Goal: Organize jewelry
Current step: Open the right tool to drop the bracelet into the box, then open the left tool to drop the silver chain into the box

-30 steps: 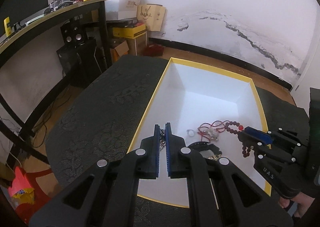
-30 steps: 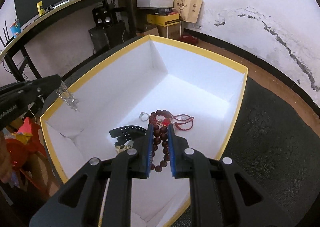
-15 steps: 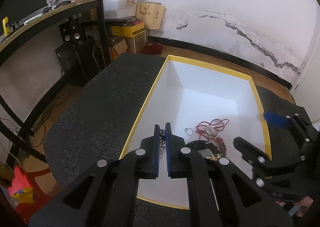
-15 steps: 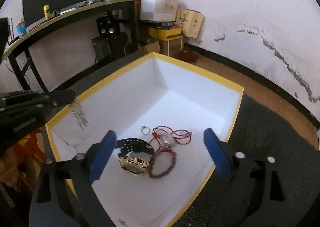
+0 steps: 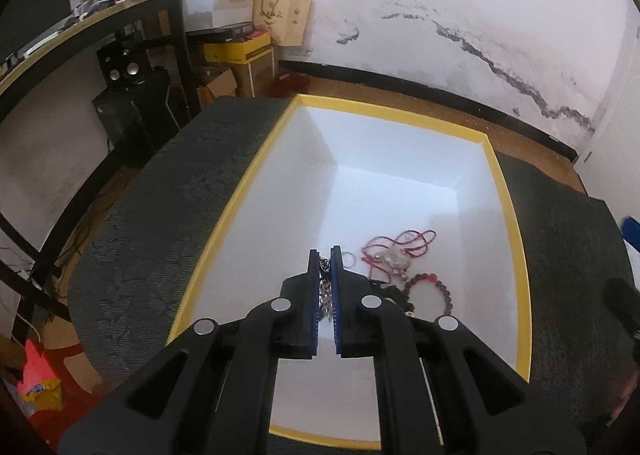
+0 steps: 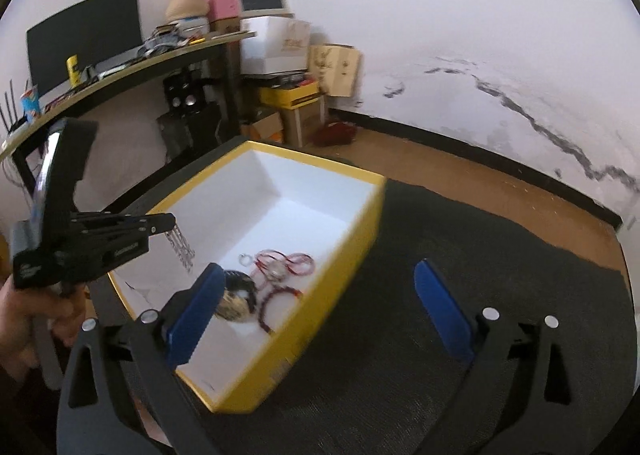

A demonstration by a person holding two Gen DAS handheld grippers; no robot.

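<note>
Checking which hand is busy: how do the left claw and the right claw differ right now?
The left claw is shut on a silver chain; the right claw is open and empty, its jaws having just been opening. The left claw hangs over the yellow-rimmed box, the chain dangling inside; the right claw's far finger sits outside it, over the dark tablecloth. Both have black frames and blue pads.

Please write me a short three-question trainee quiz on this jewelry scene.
1. True or false: the left gripper is shut on a silver chain.
2. Where does the bead bracelet lie? A) in the box B) on the cloth C) on the desk
3. Fill in: the right gripper has its jaws ____ and holds nothing.

Key: 1 true; 2 A; 3 open, having just been opening.
</note>
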